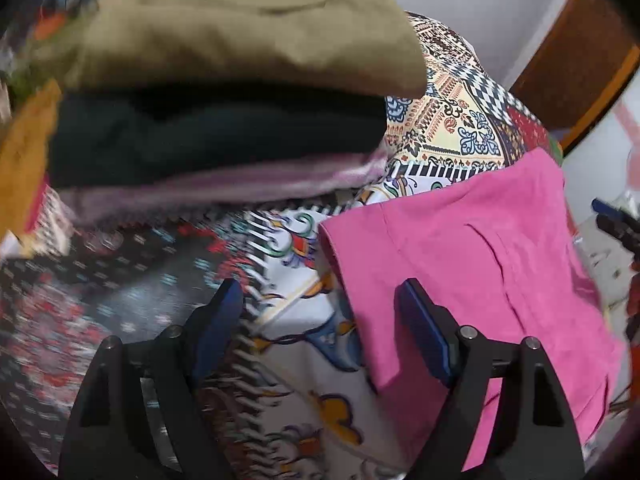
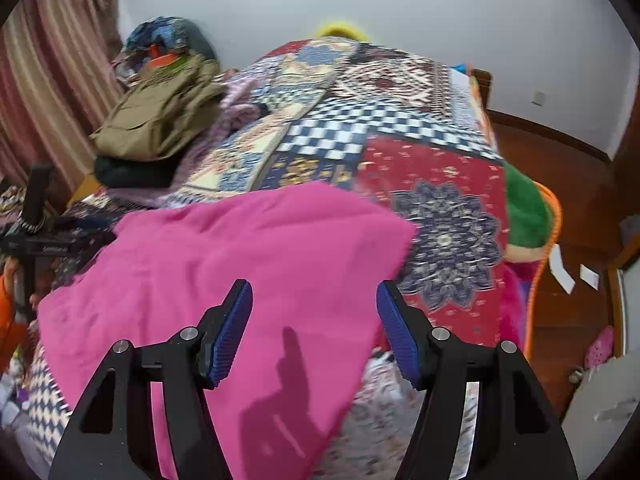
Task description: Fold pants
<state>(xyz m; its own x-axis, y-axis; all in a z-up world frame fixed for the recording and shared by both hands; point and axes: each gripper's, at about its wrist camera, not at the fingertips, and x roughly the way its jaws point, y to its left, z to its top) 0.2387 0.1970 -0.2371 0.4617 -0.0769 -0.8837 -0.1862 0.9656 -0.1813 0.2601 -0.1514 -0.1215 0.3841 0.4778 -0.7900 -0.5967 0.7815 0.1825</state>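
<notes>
While both tools stand spread and empty, the pink pants (image 2: pixel 224 264) lie folded on the bed (image 2: pixel 440 184). The left tool (image 1: pixel 320 292) hangs beside their edge; the right tool (image 2: pixel 314 292) hovers above them.

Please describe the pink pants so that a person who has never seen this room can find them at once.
Look at the bed with the patchwork bedspread. The pink pants lie flat on its near side, in front of a stack of folded clothes topped by an olive garment. They are the only plain bright pink piece there.

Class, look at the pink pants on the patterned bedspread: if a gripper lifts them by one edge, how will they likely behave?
The pink pants probably droop and unfold: they are soft, creased cloth lying flat. They look thin, so likely light. Their matte surface suggests the pads would hold them rather than slip.
</notes>
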